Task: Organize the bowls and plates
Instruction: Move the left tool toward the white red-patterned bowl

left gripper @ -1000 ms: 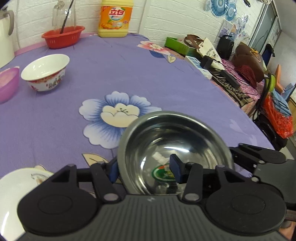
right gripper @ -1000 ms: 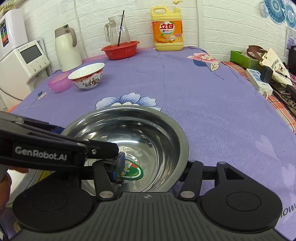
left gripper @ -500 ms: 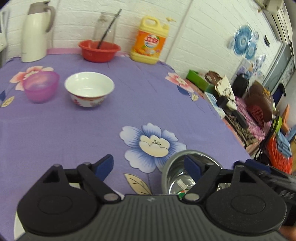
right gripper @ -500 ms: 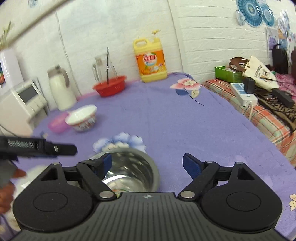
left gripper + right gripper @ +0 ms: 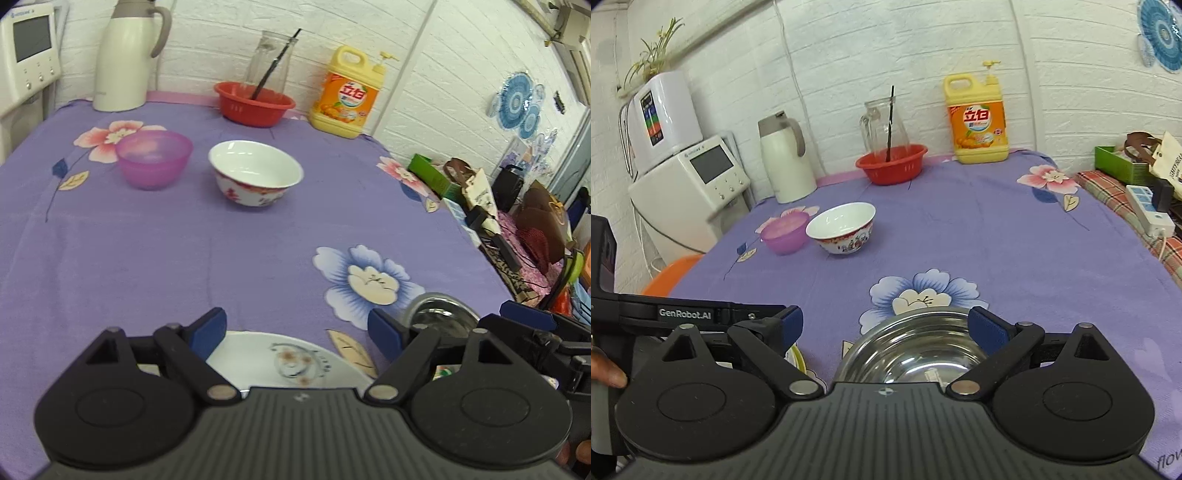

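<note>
A steel bowl (image 5: 916,350) rests on the purple cloth at the near edge, just under my open right gripper (image 5: 886,325), whose pads do not touch it. In the left wrist view the same steel bowl (image 5: 439,315) peeks out behind the right finger. My left gripper (image 5: 297,328) is open above a white flowered plate (image 5: 291,360). Farther back stand a white bowl with red pattern (image 5: 255,173) and a translucent purple bowl (image 5: 153,157), side by side and apart. The other gripper (image 5: 535,328) shows at the right edge.
Along the wall stand a white thermos jug (image 5: 125,55), a red basket (image 5: 255,103) holding a glass pitcher, and a yellow detergent bottle (image 5: 351,96). Cluttered boxes, bags and a power strip (image 5: 1148,206) line the table's right side. A white appliance (image 5: 694,181) stands left.
Both grippers let go of the steel bowl and opened wide. The left one swung left over the white plate; the right one lifted and drew back, leaving the bowl on the cloth.
</note>
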### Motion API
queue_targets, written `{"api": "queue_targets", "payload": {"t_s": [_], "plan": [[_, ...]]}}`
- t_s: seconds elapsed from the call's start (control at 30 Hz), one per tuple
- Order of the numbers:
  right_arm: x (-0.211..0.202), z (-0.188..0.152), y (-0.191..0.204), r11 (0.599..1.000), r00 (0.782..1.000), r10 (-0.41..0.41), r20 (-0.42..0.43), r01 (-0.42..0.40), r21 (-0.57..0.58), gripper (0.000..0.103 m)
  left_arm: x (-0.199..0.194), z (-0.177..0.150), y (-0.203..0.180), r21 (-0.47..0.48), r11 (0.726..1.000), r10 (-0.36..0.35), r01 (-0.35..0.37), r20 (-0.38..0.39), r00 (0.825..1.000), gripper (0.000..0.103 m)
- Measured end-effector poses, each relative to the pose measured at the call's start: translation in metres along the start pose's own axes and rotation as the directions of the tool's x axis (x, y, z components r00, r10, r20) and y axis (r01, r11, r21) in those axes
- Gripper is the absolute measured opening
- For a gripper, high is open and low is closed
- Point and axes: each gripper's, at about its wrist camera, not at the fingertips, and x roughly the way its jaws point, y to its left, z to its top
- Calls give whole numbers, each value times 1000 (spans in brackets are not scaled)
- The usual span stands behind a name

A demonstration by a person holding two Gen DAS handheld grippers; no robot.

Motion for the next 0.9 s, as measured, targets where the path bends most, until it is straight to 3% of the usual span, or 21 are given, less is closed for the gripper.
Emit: {"api": "queue_targets", "payload": {"t_s": [0.17,0.43,0.53,0.63,0.9], "plan": [[25,8,6,1000,998,21,-51,-21,2,103,3,11,21,1,999,34,-34,15,999,81],[85,49,10,997,987,74,-143,-76,-9,103,28,63,54,-98,995,33,-29,38,999,81],[118,69,9,997,979,71,-193,-76,-21,103,53,90,62,-245,969,47,-33,48,998,81],[155,87,8,998,971,15,-237,-27,-51,103,87,108,71,-389,921,10,-15,-15,1000,81],[231,116,5,988,955,-79,-287,37,-147,103,135,130,80,-452,889,50,-72,-60,997,81]]}}
